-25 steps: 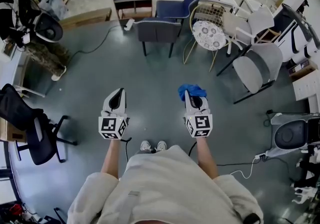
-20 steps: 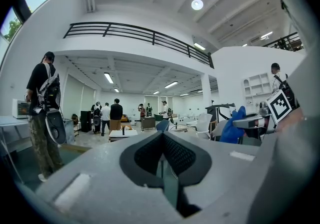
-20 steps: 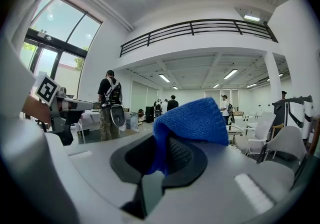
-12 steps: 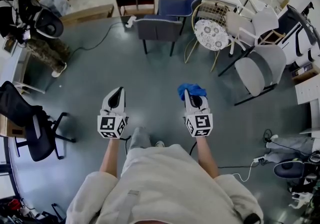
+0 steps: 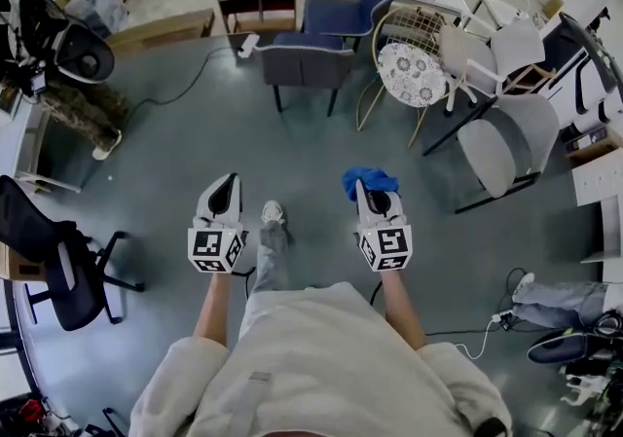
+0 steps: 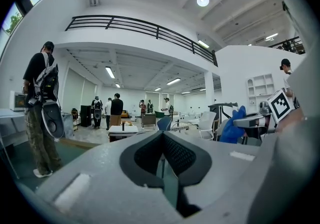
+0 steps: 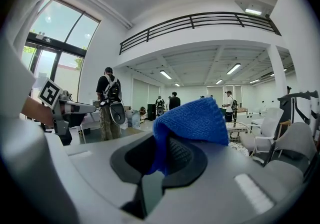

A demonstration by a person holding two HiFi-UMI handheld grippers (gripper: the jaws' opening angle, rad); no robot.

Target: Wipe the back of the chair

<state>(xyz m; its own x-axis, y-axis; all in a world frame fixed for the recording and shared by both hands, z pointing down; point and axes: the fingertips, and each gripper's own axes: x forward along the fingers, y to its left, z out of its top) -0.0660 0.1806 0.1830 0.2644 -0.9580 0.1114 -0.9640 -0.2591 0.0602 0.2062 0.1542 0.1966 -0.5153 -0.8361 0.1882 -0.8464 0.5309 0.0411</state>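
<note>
Approach phase: right gripper (image 5: 362, 188), jaws clenched on a crumpled blue knitted cloth (image 5: 370, 177); left gripper (image 5: 229, 182), jaws together, empty. A foot (image 5: 273, 213) has stepped forward since the preceding frame; the dark grey padded chair (image 5: 307, 63) stands well ahead, its back unwiped.

Blue cloth (image 7: 192, 118) bunched in right gripper (image 7: 167, 155), dark chair (image 5: 307, 63) upright, well apart

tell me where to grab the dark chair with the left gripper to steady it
Probably the top edge of the backrest, towards its left corner, coming down from above. The chair stands with its back to the person, so that thin straight edge is the nearest free part for the left gripper, leaving the panel clear for the cloth.
</note>
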